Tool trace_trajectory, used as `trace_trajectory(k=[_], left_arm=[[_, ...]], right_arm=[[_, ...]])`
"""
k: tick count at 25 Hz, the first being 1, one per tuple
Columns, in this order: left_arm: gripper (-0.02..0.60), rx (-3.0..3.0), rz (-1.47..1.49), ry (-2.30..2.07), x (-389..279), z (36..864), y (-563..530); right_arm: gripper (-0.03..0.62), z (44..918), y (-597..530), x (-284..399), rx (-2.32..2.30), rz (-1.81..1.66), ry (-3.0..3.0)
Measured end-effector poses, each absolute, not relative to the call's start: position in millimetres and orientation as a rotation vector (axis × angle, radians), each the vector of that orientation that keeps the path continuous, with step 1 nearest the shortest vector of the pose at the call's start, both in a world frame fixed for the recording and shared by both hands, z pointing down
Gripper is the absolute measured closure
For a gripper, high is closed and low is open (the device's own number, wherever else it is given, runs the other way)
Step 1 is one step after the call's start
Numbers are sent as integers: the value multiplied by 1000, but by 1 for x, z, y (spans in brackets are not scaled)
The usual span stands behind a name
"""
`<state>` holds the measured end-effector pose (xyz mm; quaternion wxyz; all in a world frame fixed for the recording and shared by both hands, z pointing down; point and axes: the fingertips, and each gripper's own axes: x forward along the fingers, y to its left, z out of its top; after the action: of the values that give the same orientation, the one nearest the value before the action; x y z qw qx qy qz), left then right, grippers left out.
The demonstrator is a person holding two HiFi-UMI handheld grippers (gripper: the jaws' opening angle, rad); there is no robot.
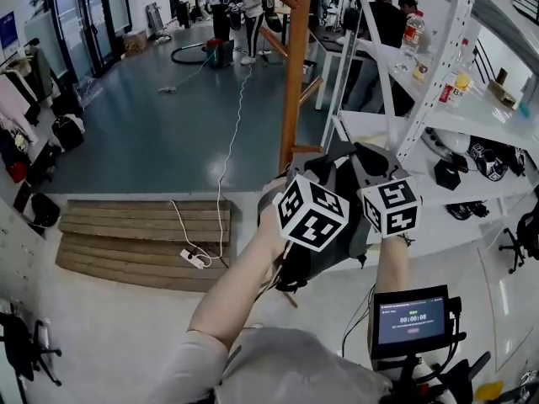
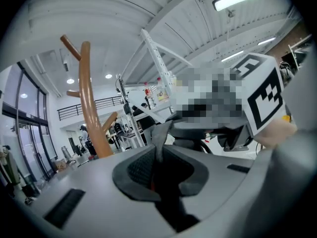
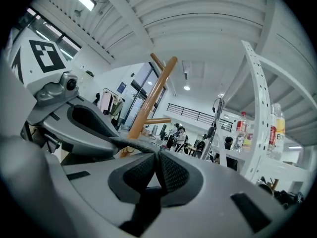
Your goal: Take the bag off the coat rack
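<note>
A dark grey bag (image 1: pixel 347 194) hangs in front of me, close to the wooden coat rack (image 1: pixel 295 66), whose pole rises behind it. Both marker cubes, left (image 1: pixel 312 211) and right (image 1: pixel 390 206), sit side by side at the bag's top. In the left gripper view my left gripper (image 2: pixel 157 168) is shut on a grey strap (image 2: pixel 160 135) that stands up between the pads, with the rack (image 2: pixel 92 105) to its left. In the right gripper view my right gripper (image 3: pixel 158 168) is shut on a dark strap (image 3: pixel 133 144), the rack (image 3: pixel 151 99) beyond it.
A white shelf frame (image 1: pixel 438 66) with bottles and dark gear stands at the right, close to the right gripper. A wooden pallet (image 1: pixel 143 230) with a power strip (image 1: pixel 194 259) and cable lies at lower left. Several people (image 1: pixel 244 7) stand far back. A small screen (image 1: pixel 412 316) is at lower right.
</note>
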<state>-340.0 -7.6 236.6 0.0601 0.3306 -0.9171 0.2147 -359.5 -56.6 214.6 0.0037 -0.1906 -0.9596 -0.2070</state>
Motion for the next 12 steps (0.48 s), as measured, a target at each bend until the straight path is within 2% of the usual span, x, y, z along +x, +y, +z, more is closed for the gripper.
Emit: trace_trajectory(k=[7, 12], left_arm=[[520, 1230, 801, -2755, -295, 221, -23], [526, 1320, 798, -2787, -271, 202, -30]], right_arm=[[556, 196, -72, -315, -520, -539, -3126], [556, 174, -79, -287, -413, -569, -3181]])
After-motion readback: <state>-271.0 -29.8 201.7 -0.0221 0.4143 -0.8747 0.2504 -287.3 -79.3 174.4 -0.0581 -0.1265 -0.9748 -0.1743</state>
